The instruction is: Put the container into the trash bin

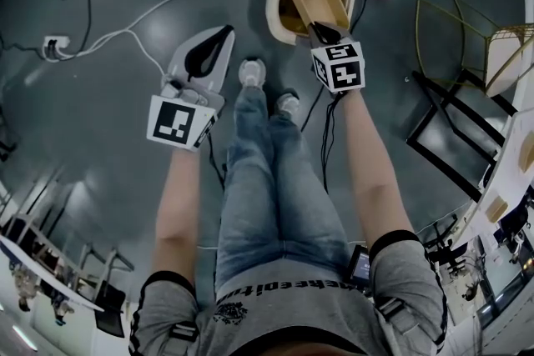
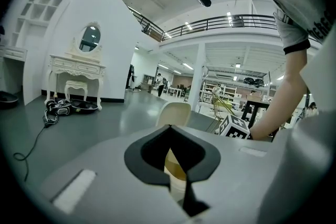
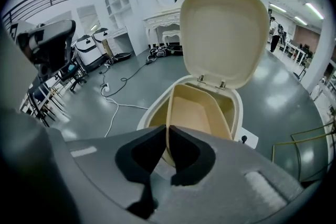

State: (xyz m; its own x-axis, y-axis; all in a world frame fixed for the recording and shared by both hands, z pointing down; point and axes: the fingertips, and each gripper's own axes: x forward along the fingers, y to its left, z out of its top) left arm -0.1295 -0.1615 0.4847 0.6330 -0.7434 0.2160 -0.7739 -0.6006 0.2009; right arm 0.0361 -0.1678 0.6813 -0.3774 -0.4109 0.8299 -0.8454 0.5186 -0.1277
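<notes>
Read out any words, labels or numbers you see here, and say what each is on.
Grey T-shirt: one line of dark letters, upside down, too warped to read.
Left gripper and right gripper: square marker patterns only, no letters.
Cream trash bin, tan plastic container: no print seen.

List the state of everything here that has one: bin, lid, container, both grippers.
trash bin: open
lid: raised upright
container: empty, tilted into the bin's mouth, held by its rim
right gripper: shut on the container's rim
left gripper: shut, nothing between its jaws, beside the bin
</notes>
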